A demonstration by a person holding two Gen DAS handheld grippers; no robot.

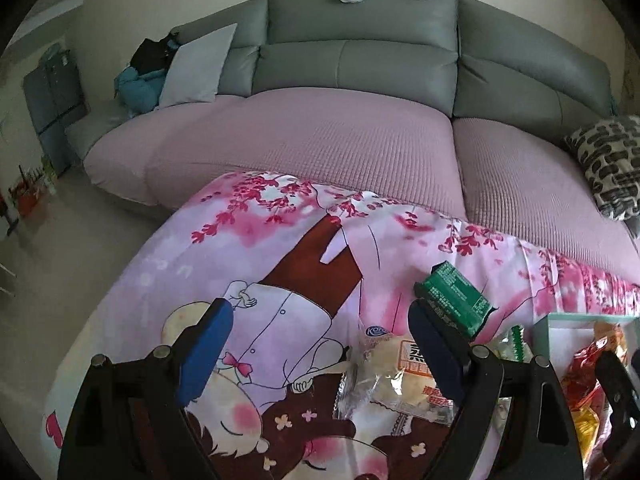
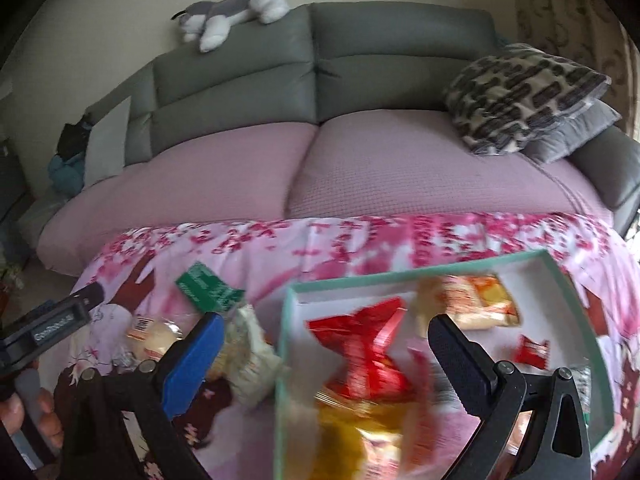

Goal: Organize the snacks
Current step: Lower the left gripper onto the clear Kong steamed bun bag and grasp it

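My left gripper (image 1: 320, 320) is open and empty above the pink cartoon cloth (image 1: 240, 264). A clear pack of pale buns (image 1: 394, 376) lies between its fingers, nearer the right one. A green packet (image 1: 454, 300) lies just past the right fingertip. My right gripper (image 2: 326, 336) is open and empty over the mint-rimmed white box (image 2: 400, 274). A red wrapper (image 2: 368, 344) and a yellow pack (image 2: 360, 432) lie in the box under it, blurred. An orange pack (image 2: 476, 300) and a small red sweet (image 2: 532, 352) lie further in. The green packet (image 2: 208, 288), buns (image 2: 158, 338) and a pale bag (image 2: 250, 360) lie left of the box.
A grey sofa with pink seat covers (image 1: 320, 136) runs behind the cloth. A patterned cushion (image 2: 520, 96) lies on its right end, a plush dog (image 2: 236, 12) on its back. The box (image 1: 568, 320) shows at the left view's right edge. The left gripper (image 2: 60, 320) shows at left.
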